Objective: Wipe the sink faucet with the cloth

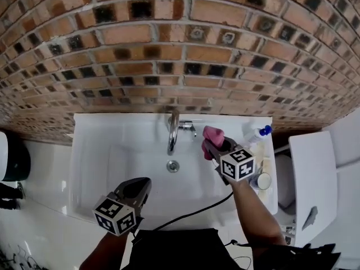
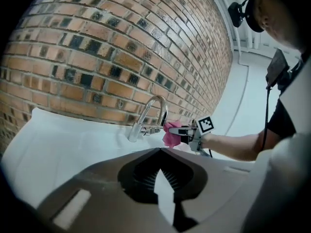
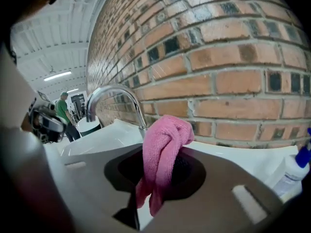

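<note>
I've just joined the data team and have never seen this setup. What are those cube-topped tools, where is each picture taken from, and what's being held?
There is no robot here. A person holds a two-jaw gripper in each hand, and the patterned cubes are parts of those grippers. The head view comes from a camera on the person's head, looking down on a white sink with a chrome faucet against a brick wall. A bottle with a blue cap stands on the sink's right edge. The other two pictures come from cameras that ride on each gripper and look along its jaws. The right gripper is shut on a pink cloth, held close beside the faucet; whether the two touch is unclear. The left gripper hangs over the sink's near edge, jaws together, holding nothing.
</note>
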The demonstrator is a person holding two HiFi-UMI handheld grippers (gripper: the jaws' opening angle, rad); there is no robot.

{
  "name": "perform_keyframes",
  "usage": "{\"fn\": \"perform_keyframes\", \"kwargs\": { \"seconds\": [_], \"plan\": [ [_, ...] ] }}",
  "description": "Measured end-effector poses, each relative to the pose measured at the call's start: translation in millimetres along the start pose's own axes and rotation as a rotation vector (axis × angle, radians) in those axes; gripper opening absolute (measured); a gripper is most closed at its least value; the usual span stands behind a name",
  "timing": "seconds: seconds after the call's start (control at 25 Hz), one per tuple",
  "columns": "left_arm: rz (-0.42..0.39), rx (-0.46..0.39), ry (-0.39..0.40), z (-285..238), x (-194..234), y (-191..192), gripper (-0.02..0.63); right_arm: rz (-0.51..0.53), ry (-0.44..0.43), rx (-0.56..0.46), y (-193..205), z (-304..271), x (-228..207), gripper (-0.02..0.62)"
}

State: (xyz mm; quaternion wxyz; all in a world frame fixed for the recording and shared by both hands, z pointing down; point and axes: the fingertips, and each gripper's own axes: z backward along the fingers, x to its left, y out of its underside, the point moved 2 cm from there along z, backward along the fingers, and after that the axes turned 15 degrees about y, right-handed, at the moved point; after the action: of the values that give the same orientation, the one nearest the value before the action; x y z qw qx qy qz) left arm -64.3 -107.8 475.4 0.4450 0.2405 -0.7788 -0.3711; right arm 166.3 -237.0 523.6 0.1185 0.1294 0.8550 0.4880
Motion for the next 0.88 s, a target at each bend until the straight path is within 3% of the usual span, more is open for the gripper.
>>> {"fn": "perform_keyframes", "kwargs": {
  "seconds": [0.16, 0.4, 0.88],
  "plan": [
    [0.013, 0.046, -0.03, -13, 1, 8, 0.004, 0.068, -0.034, 0.056, 25, -51, -11, 0.091],
    [0.053, 0.072, -0.04, -28, 8, 11, 0.005, 0.188, -0.094, 0.08, 26, -95, -6, 0.089],
    [0.082, 0.081, -0.025, -45, 22, 7, 0.004, 0.442, -0.09, 0.074, 32, -103, 7, 0.086]
  ]
}}
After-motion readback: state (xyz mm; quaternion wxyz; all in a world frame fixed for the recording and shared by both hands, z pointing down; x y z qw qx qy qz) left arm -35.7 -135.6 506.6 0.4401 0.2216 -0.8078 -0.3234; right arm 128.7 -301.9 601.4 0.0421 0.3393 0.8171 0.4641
